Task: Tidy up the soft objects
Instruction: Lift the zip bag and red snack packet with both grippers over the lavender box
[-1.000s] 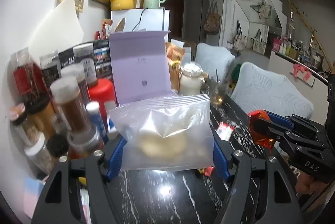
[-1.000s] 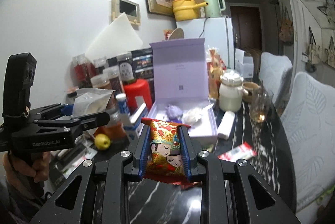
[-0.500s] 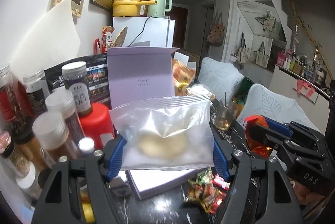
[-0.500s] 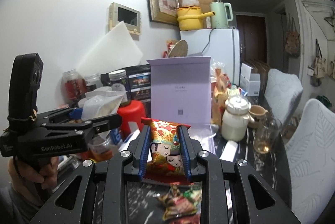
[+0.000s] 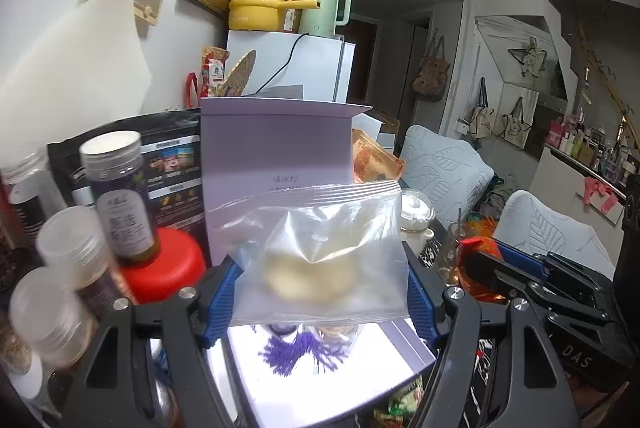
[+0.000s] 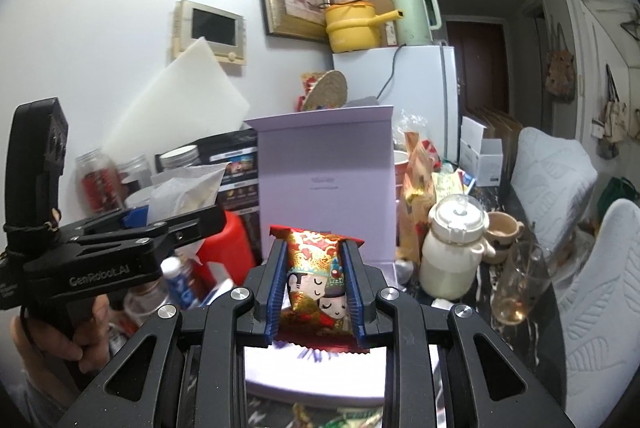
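My left gripper point(image 5: 320, 292) is shut on a clear zip bag point(image 5: 320, 252) with a pale soft lump inside, held above the open lilac gift box point(image 5: 280, 156). A purple tassel point(image 5: 304, 352) lies in the box tray. My right gripper point(image 6: 316, 288) is shut on a red and gold snack packet point(image 6: 320, 268) printed with two cartoon faces, also above the box point(image 6: 324, 164). The left gripper shows at the left of the right wrist view point(image 6: 120, 240); the right gripper shows at the right of the left wrist view point(image 5: 520, 276).
Jars and a red-lidded container point(image 5: 160, 260) crowd the left of the box. A cream jar point(image 6: 456, 248), a mug point(image 6: 504, 228) and a glass point(image 6: 520, 284) stand to its right. Loose snack packets point(image 5: 404, 404) lie on the black marble table in front.
Both grippers have moved forward over the table and now hang above the open box tray, each still holding its item.
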`<state>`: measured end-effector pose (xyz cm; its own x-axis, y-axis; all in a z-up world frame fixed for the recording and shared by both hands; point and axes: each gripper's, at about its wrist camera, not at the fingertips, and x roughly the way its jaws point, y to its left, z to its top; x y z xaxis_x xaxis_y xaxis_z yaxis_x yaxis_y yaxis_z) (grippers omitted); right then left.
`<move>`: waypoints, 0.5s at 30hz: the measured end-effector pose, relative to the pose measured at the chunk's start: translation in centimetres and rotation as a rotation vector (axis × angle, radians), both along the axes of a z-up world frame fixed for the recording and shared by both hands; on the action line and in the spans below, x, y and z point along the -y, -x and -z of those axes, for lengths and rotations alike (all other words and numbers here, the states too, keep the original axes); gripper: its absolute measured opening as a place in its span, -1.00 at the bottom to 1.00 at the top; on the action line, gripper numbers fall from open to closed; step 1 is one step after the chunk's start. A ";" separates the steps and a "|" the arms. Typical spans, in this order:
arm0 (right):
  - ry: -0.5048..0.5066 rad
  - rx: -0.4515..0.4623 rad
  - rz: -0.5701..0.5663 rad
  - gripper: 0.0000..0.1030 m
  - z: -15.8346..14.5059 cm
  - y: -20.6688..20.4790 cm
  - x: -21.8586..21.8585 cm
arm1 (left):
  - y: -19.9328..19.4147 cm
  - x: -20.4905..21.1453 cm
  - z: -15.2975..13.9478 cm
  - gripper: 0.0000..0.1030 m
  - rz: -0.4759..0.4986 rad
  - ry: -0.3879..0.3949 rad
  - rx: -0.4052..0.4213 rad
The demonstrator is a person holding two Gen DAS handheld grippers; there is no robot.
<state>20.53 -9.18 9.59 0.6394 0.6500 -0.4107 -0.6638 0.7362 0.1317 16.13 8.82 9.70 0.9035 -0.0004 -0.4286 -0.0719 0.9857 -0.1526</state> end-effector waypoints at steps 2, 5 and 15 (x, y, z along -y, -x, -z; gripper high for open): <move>0.000 -0.003 0.000 -0.48 0.1 -1.0 -0.3 | -1.2 -0.1 0.3 0.38 0.006 0.005 -0.008; 0.000 -0.003 0.010 -0.48 0.4 -2.8 -0.8 | -2.6 -0.4 0.7 0.38 0.008 0.018 -0.015; 0.022 -0.026 0.007 -0.48 2.0 -7.6 -2.8 | -7.0 -1.8 3.0 0.38 -0.018 0.020 -0.067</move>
<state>28.11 -6.33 7.60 0.6331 0.6360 -0.4411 -0.6551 0.7438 0.1323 23.09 10.62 6.66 0.8730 0.0061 -0.4877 -0.0998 0.9810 -0.1665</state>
